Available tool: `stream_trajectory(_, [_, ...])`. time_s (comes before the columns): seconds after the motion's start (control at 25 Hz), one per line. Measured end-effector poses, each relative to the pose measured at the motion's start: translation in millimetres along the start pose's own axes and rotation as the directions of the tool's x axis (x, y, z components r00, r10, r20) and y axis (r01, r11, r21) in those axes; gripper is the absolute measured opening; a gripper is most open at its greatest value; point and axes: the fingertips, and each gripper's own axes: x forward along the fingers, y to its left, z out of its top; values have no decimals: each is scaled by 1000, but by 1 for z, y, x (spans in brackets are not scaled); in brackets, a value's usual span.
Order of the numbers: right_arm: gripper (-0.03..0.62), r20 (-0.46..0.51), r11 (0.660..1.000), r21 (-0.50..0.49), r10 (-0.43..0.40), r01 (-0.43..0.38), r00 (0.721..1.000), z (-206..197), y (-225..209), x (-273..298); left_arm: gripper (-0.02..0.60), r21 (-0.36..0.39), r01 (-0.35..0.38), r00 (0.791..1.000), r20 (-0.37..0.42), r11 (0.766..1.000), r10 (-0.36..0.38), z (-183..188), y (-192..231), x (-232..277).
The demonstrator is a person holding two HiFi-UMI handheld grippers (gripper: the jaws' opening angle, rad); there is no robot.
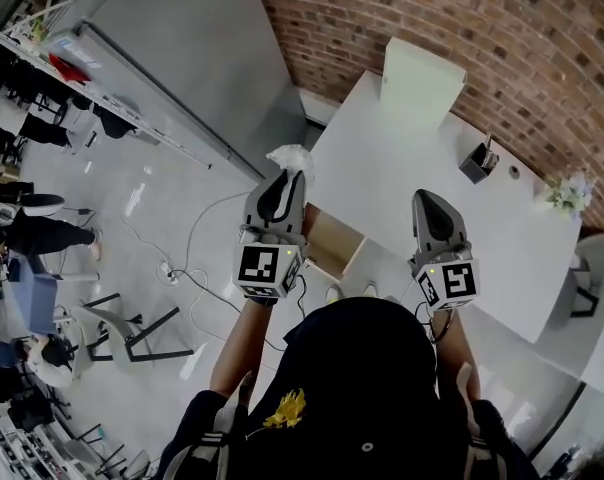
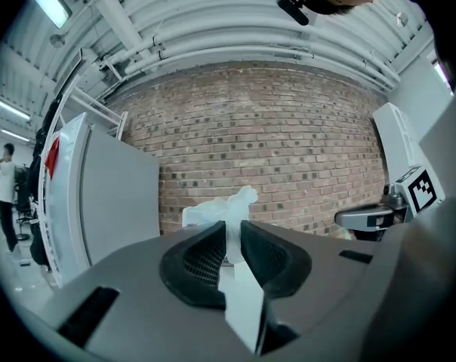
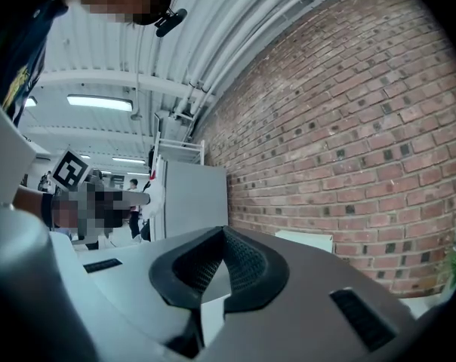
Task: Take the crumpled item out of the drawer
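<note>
Jaws on crumpled item (image 2: 213, 208), drawer (image 1: 332, 245) nearby

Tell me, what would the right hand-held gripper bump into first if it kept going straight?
Probably the brick wall. The right hand-held gripper, shut and empty, has nothing nearer in front of it, though depth is hard to judge.

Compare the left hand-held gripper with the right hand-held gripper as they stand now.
The left hand-held gripper is clamped on the crumpled white item, which sticks out past its tips. The right hand-held gripper holds nothing, and its jaws are closed together. In the head view the left one shows beside the open drawer, the right one over the white table. Shared: both point toward the brick wall.
</note>
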Motion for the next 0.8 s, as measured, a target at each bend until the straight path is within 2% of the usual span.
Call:
stream_trajectory(0.24, [26, 5, 1000, -5, -5, 5, 1000, 4, -1, -3, 63, 33, -5, 997, 75, 999, 3, 31, -16, -5])
stream_trajectory(0.32, [26, 5, 1000, -8, -4, 4, 1000, 4, 0, -5, 63, 40, -4, 996, 89, 999, 1, 32, -19, -8])
stream_trajectory(0.56, [26, -19, 999, -43, 19, -20, 1000, 6, 10, -10, 63, -1, -30, 992, 120, 1000, 30, 34, -16, -19])
stream_trajectory(0.8, [26, -22, 998, -55, 4, -5, 1000, 10, 11, -15, 63, 6, -26, 989, 143, 1000, 25, 37, -16, -29])
